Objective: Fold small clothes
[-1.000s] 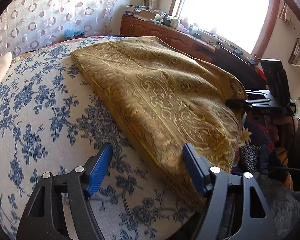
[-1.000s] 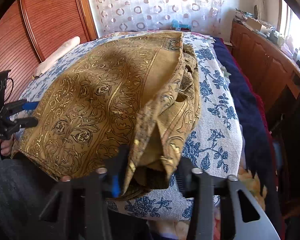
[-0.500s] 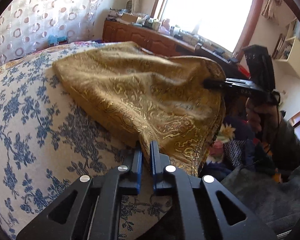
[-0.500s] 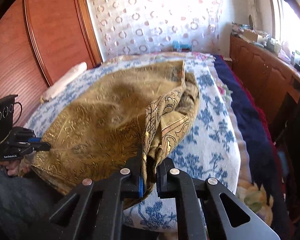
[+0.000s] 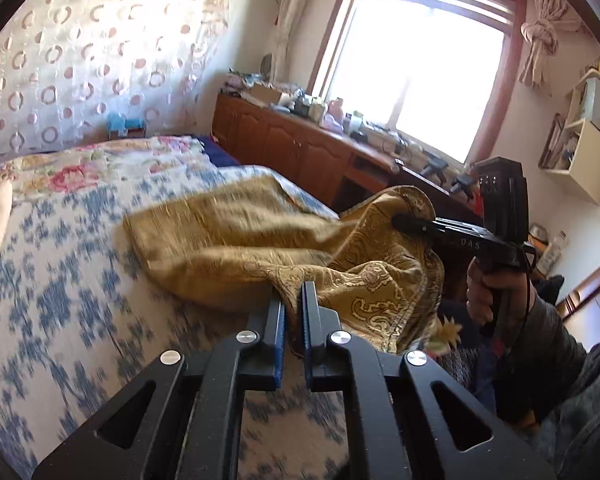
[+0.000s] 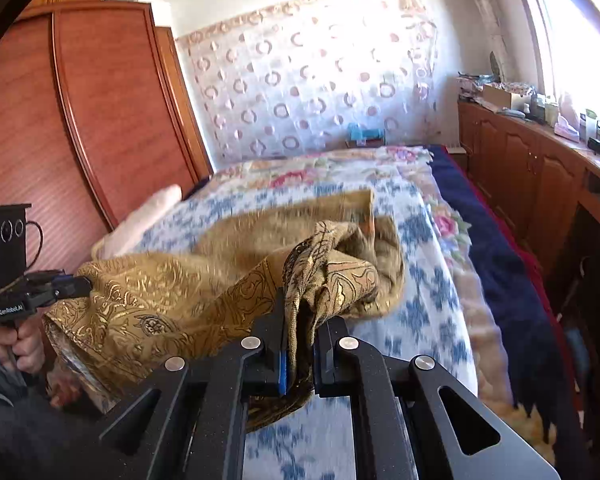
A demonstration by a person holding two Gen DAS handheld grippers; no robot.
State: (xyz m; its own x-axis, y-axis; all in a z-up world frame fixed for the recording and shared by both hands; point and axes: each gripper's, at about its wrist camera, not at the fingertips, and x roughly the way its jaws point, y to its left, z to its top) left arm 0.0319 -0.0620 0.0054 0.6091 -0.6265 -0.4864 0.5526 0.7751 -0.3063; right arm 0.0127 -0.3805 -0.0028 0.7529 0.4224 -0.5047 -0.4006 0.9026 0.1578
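Left gripper (image 5: 293, 312): blue-padded jaws pinched tight on near edge of gold brocade patterned cloth (image 5: 260, 248). Right gripper (image 6: 300, 344): jaws clamped on bunched corner of same cloth, fabric wad spilling below pads. Cloth lifted at both gripped ends, sagging between; far part resting on blue-floral white bedspread (image 5: 60, 280), short of pink-floral blanket (image 5: 84, 168) at bed's far end. Risks, as judgement: uneven tension lets bunched corner twist, fold comes out crooked; thick wad may slip from right pads; loose hem could drag off bedspread's near edge.
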